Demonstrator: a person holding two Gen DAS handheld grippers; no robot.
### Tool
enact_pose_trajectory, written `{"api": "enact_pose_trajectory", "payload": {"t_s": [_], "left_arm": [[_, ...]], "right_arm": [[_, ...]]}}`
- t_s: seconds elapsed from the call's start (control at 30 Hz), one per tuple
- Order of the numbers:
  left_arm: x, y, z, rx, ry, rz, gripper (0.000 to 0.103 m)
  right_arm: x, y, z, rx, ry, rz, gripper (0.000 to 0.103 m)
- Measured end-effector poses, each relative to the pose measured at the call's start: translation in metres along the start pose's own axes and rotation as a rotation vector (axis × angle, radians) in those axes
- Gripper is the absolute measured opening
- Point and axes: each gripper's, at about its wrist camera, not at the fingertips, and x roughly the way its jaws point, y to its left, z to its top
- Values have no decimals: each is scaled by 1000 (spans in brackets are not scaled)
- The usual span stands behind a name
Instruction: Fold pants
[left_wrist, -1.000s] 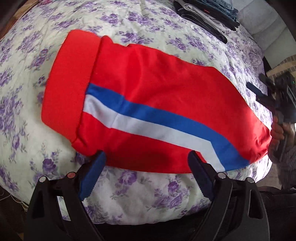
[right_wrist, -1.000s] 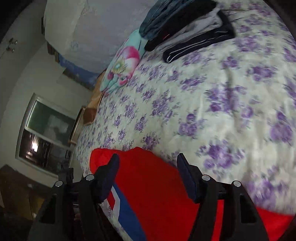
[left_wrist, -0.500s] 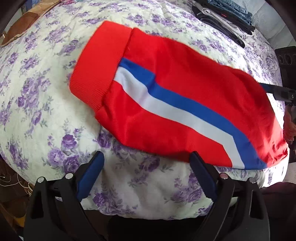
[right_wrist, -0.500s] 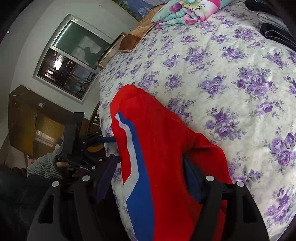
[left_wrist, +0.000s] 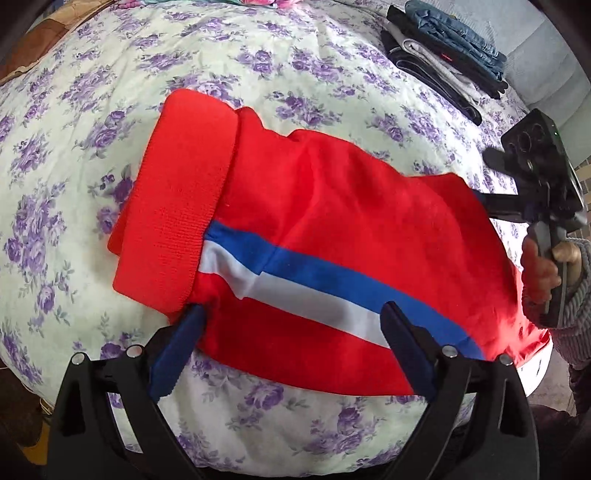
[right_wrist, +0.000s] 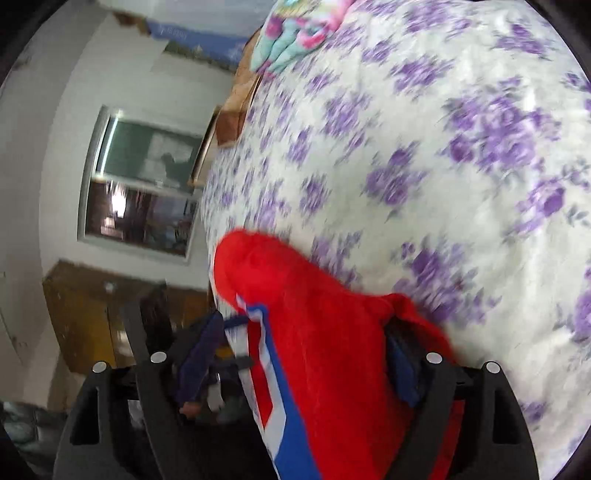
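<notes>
Red pants (left_wrist: 332, 221) with blue-and-white side stripe lie folded on floral bedspread (left_wrist: 303, 66), ribbed waistband (left_wrist: 177, 206) toward left of left wrist view. Left gripper (left_wrist: 291, 328) hangs over near edge of pants, jaws spread wide, pads not pressing cloth. Right gripper (right_wrist: 299, 354) straddles other end, jaws just been opening, red cloth between them, not clamped. Hand (left_wrist: 543, 273) holds right gripper's handle. Stack of dark folded clothes (left_wrist: 447, 55) well apart at far corner.
</notes>
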Motion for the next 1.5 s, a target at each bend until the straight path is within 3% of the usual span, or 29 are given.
{"api": "enact_pose_trajectory", "payload": {"t_s": [0.03, 0.1, 0.17, 0.3, 0.37, 0.5, 0.53, 0.63, 0.7, 0.83, 0.9, 0.97, 1.07, 1.1, 1.17, 1.2, 1.33, 1.5], "left_arm": [[0, 0, 0, 8, 2, -2, 93], [2, -2, -1, 21, 10, 0, 93], [1, -2, -2, 27, 4, -2, 93], [-9, 1, -3, 14, -31, -21, 92], [-18, 2, -3, 13, -68, -32, 92], [-14, 8, 7, 36, -50, -2, 92], [-10, 11, 8, 33, -37, -9, 92], [-7, 11, 8, 44, -26, -1, 92], [-14, 5, 7, 54, -38, 6, 92], [-44, -11, 8, 108, -124, -60, 92], [-46, -19, 13, 136, -132, -70, 93], [-29, -22, 20, 154, -85, -33, 93], [12, -12, 25, 134, 12, 41, 93], [22, -11, 23, 129, 36, 54, 93], [23, -22, 20, 177, 28, 94, 95], [22, -28, 19, 203, 37, 104, 95], [-4, -47, 22, 236, -6, -9, 95], [-19, -81, 29, 302, -42, -87, 95]], "right_arm": [[-5, -12, 4, 69, -37, 32, 77], [-12, -31, 4, 170, -76, 58, 58], [-18, -33, 0, 154, -73, 26, 56], [-67, -35, 1, 148, -184, -112, 62], [-84, -13, -1, 33, -233, -201, 58], [-67, 38, -21, -191, -186, -283, 38], [-56, 43, -27, -219, -164, -307, 37], [-20, 31, -39, -187, -89, -380, 36], [-3, 11, -44, -131, -86, -433, 22], [-33, 24, -56, -83, -219, -349, 26], [-48, 41, -70, -126, -248, -368, 45], [-59, 44, -87, -126, -257, -393, 47], [-63, 19, -108, -40, -257, -452, 54], [-65, 5, -116, 7, -246, -486, 50], [-78, -12, -131, 84, -293, -453, 42], [-90, -10, -139, 117, -329, -455, 46], [-155, 19, -189, 114, -534, -413, 54], [-221, 12, -289, 304, -718, -437, 58]]}}
